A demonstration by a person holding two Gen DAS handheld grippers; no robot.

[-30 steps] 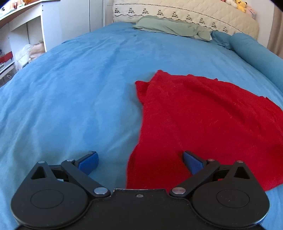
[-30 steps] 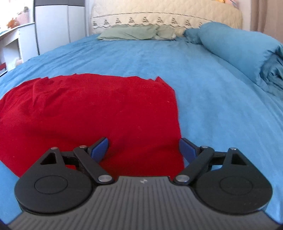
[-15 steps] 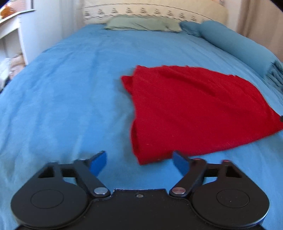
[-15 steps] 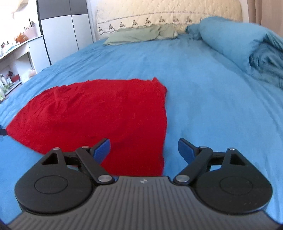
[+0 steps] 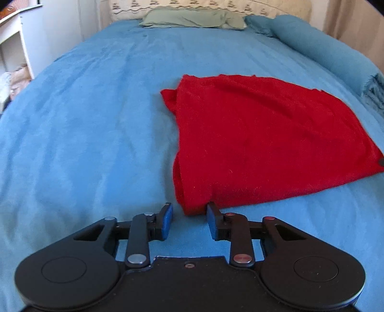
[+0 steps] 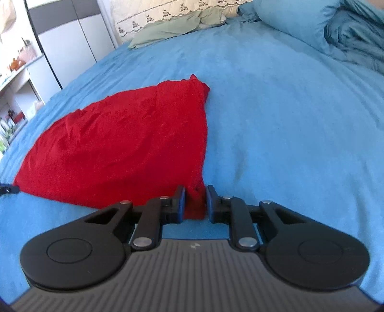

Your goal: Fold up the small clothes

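A red knit garment (image 5: 259, 134) lies folded flat on the blue bedspread (image 5: 84, 134). My left gripper (image 5: 188, 217) is low at its near left corner, jaws partly closed with a gap, the corner tip just between the fingertips. In the right wrist view the same garment (image 6: 124, 144) spreads to the left. My right gripper (image 6: 194, 201) has its jaws narrowed around the near right corner, with red cloth filling the gap between the pads.
A green pillow (image 5: 192, 20) and a cream headboard (image 6: 153, 16) lie at the far end. A rolled blue duvet (image 5: 324, 50) runs along the right side. White cabinets (image 6: 72, 43) and shelves stand left of the bed.
Both grippers pulled back to the garment's near corners and narrowed their jaws from wide open. The right one now has the corner cloth between its pads.
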